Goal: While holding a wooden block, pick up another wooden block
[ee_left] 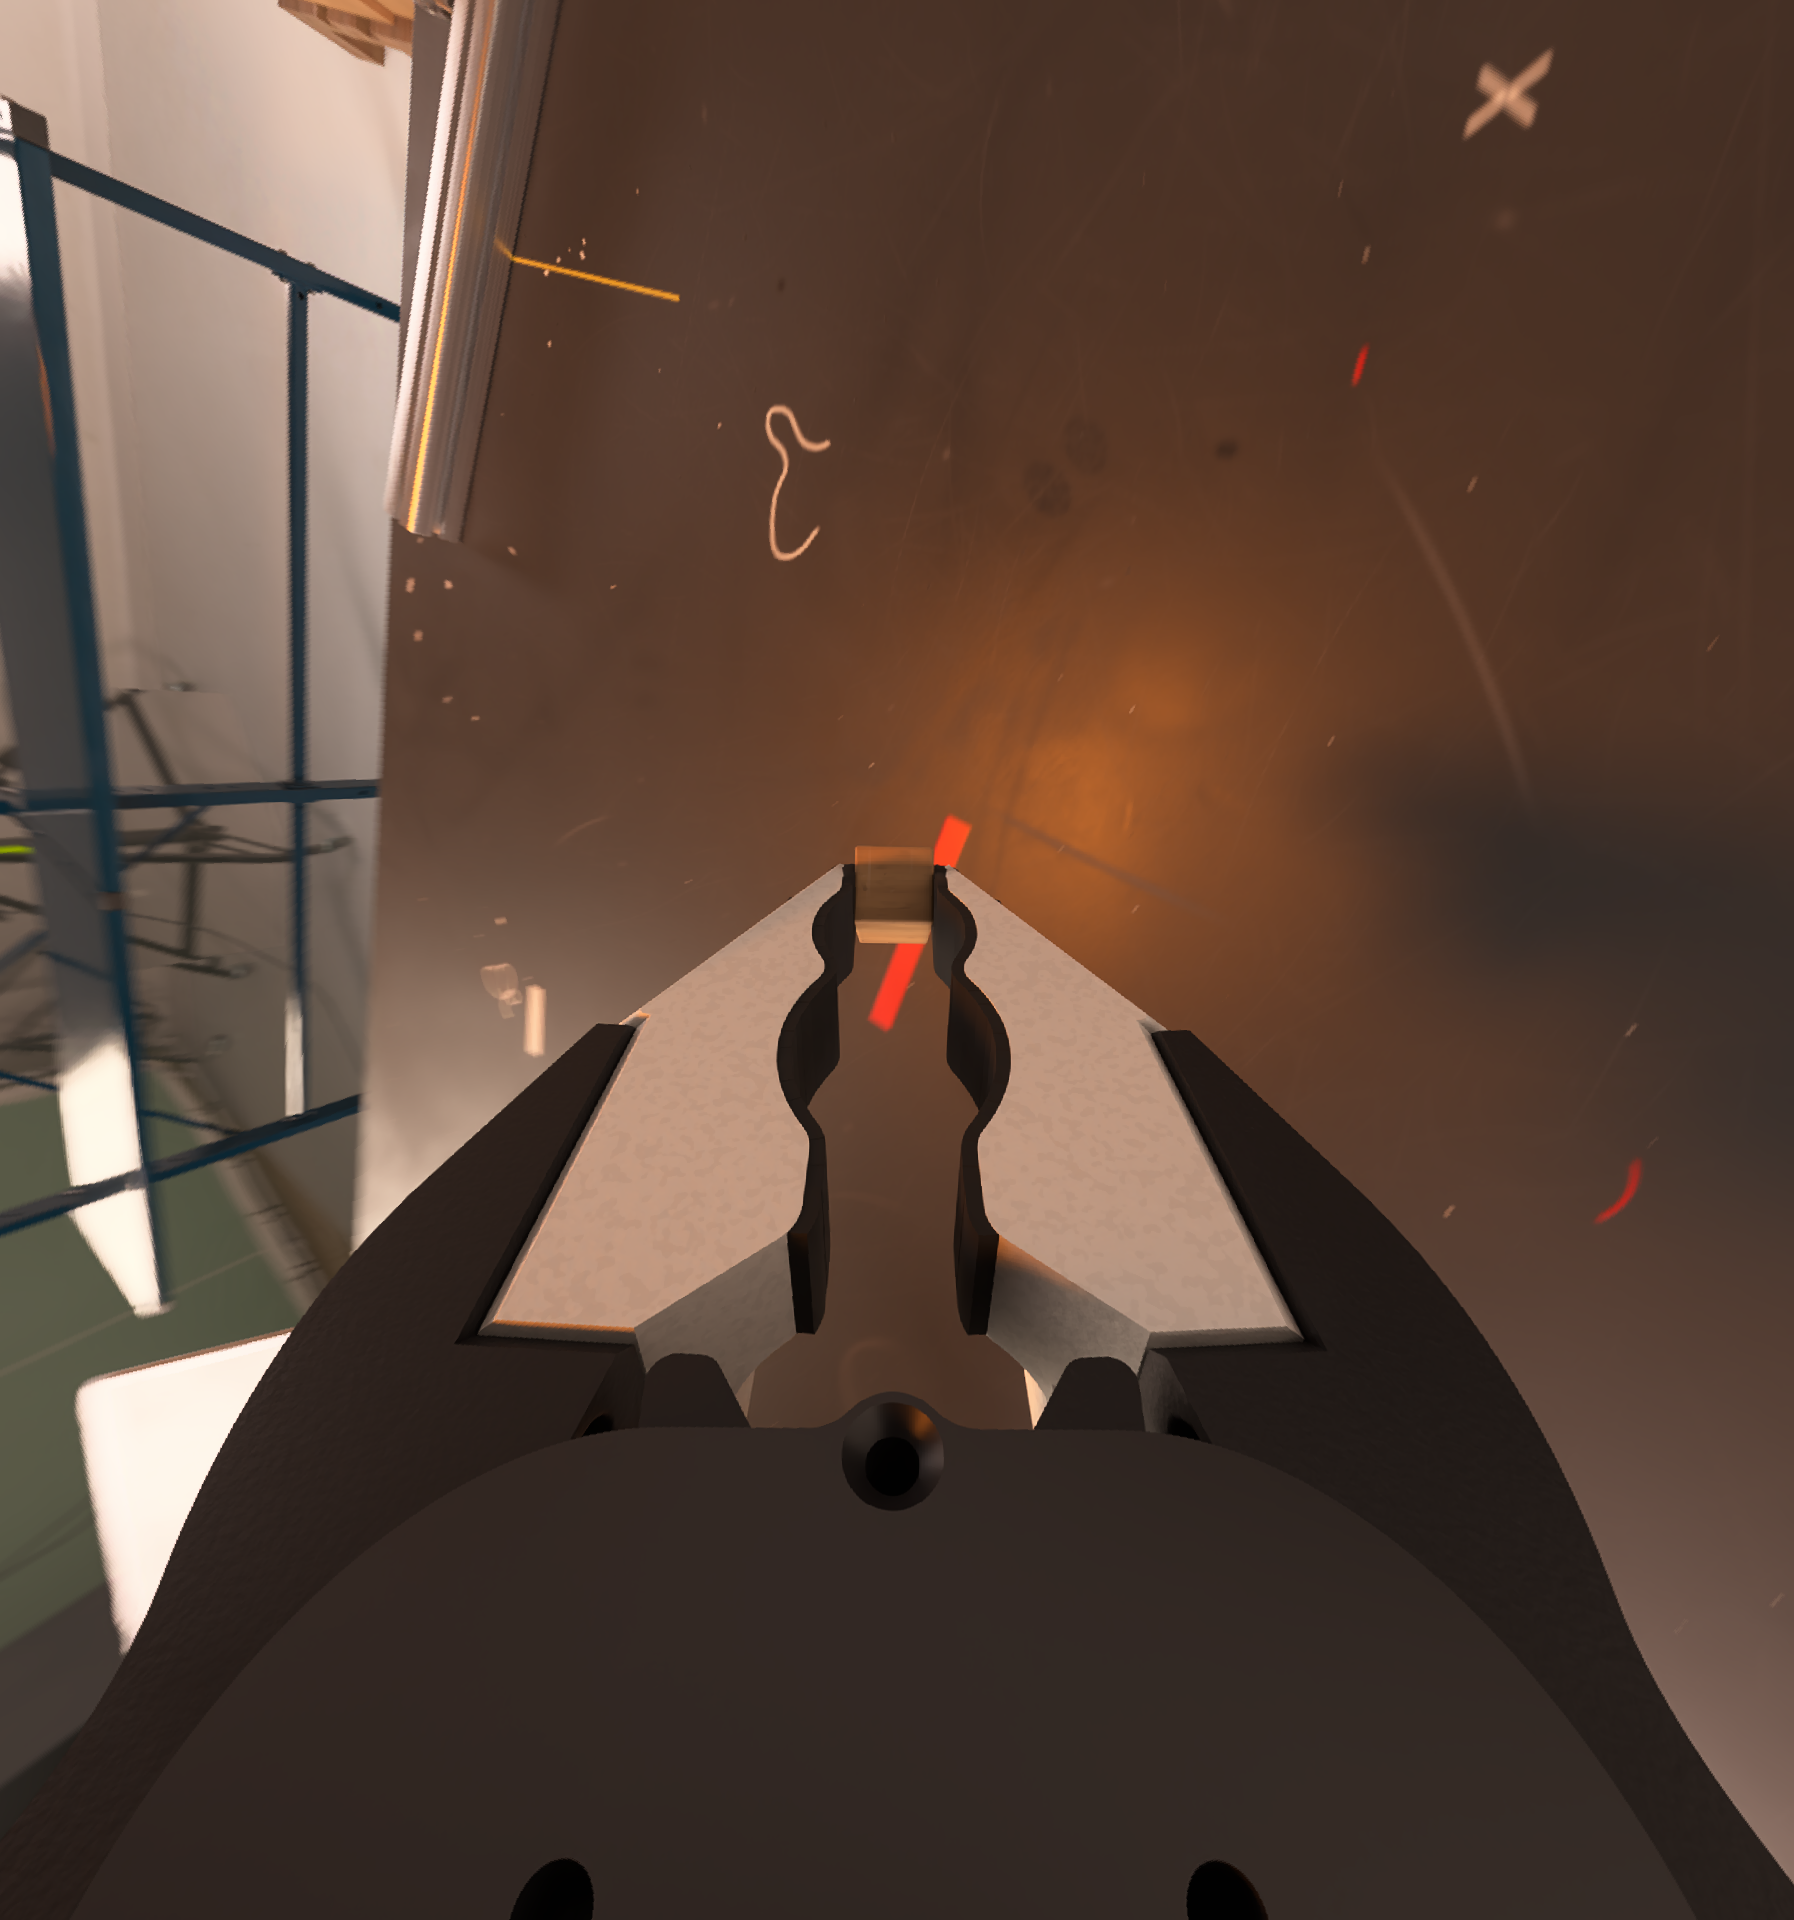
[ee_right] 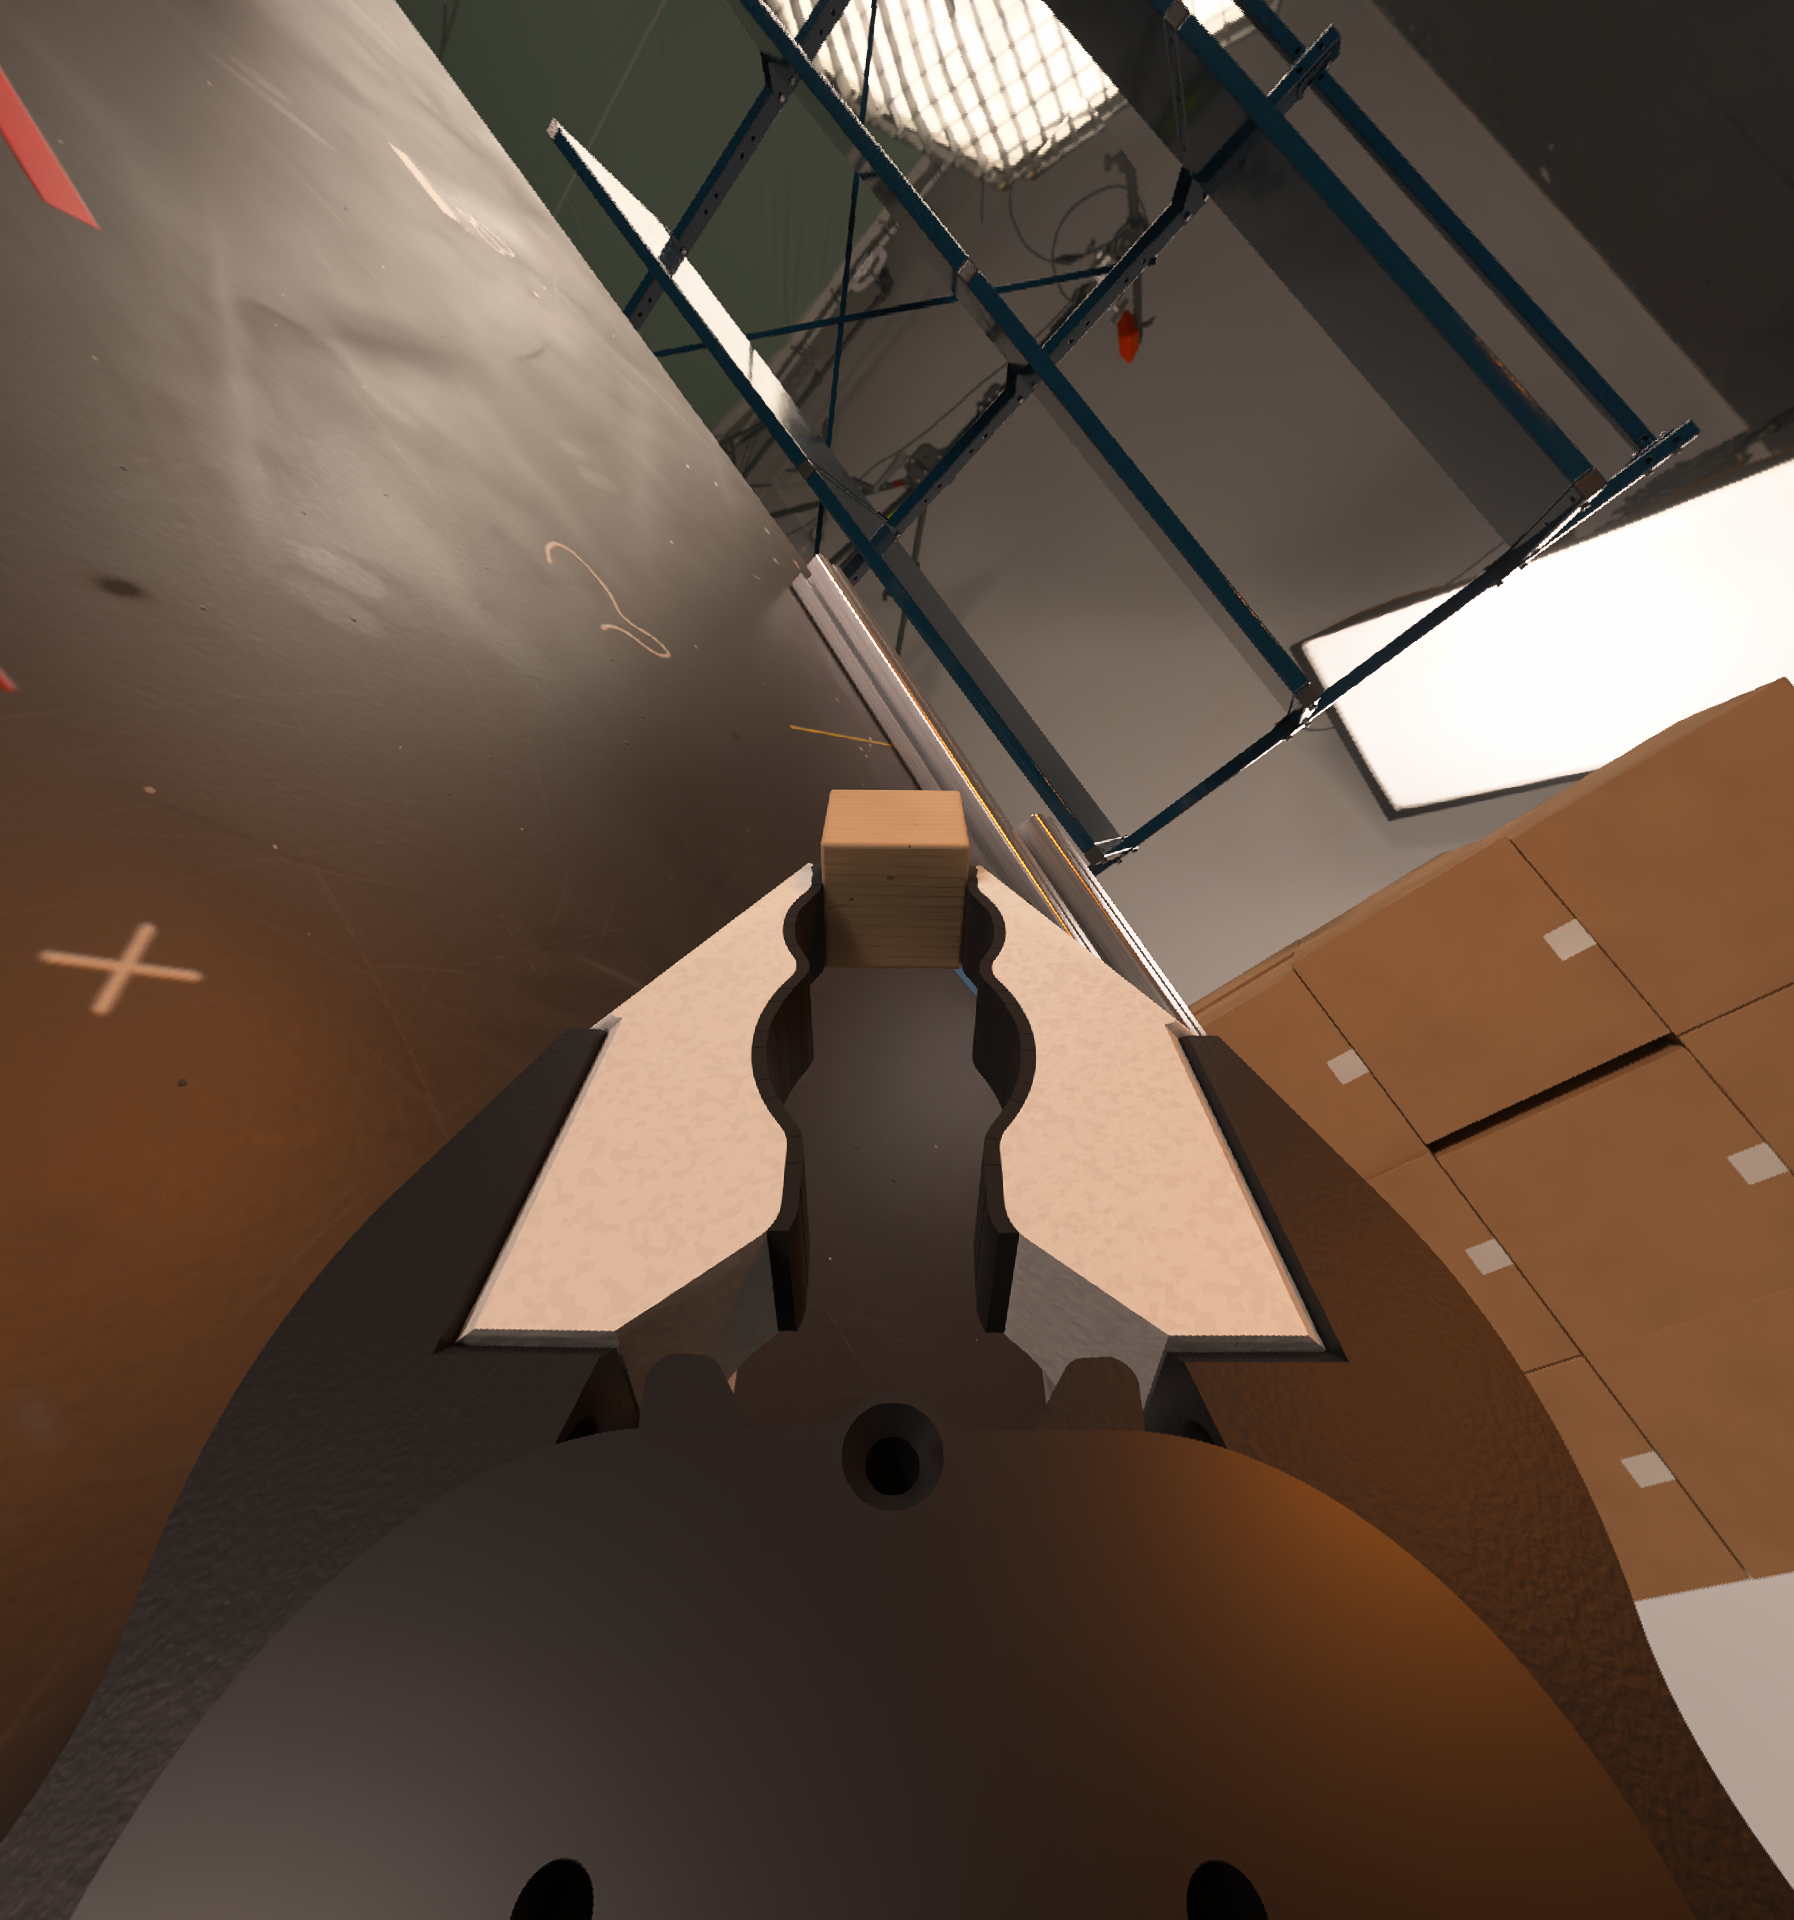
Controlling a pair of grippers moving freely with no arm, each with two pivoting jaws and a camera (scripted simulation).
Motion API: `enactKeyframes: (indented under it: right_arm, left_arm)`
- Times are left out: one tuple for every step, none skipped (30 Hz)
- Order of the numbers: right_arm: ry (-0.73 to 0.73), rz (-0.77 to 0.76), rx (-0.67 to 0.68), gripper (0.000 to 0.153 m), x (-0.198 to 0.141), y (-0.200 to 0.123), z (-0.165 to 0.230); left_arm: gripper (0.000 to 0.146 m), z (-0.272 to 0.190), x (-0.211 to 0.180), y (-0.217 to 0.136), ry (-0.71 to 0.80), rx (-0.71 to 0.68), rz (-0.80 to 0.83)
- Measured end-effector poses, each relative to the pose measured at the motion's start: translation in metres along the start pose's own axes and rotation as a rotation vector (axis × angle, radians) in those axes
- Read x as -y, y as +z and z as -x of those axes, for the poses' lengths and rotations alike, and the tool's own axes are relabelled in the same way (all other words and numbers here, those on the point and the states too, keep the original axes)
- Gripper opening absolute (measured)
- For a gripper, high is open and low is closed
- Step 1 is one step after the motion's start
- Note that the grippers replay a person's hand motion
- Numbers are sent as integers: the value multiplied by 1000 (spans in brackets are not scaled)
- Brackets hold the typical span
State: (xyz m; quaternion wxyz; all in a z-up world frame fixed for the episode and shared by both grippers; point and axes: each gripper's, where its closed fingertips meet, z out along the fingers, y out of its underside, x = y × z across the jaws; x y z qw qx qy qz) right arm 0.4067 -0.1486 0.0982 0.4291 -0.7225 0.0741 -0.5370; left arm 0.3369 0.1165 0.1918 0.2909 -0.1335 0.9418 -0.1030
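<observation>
In the left wrist view my left gripper (ee_left: 893, 894) is shut on a small light wooden block (ee_left: 893, 896), pinched at the fingertips above a dark brown table (ee_left: 1184, 520). A red tape strip (ee_left: 903, 982) lies on the table under the block. In the right wrist view my right gripper (ee_right: 893, 894) is shut on a larger light wooden block (ee_right: 893, 883), held between the fingertips near the table's edge (ee_right: 851, 623). Neither gripper shows in the other's view.
The table bears chalk scribbles (ee_left: 791, 483), a cross mark (ee_right: 122, 968) and red tape (ee_right: 15, 125). A metal rail (ee_left: 457, 260) runs along the table's edge. Blue shelving (ee_right: 1132, 364) and stacked cardboard boxes (ee_right: 1599, 1091) stand beyond the edge.
</observation>
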Motion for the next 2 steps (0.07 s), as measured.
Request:
enactKeyframes:
  right_arm:
    - [-6,2,1,25,0,0,0]
    - [-10,3,3,25,0,0,1]
  left_arm:
    - [13,2,2,-4,49,10,31]
    - [13,0,5,-4,97,9,52]
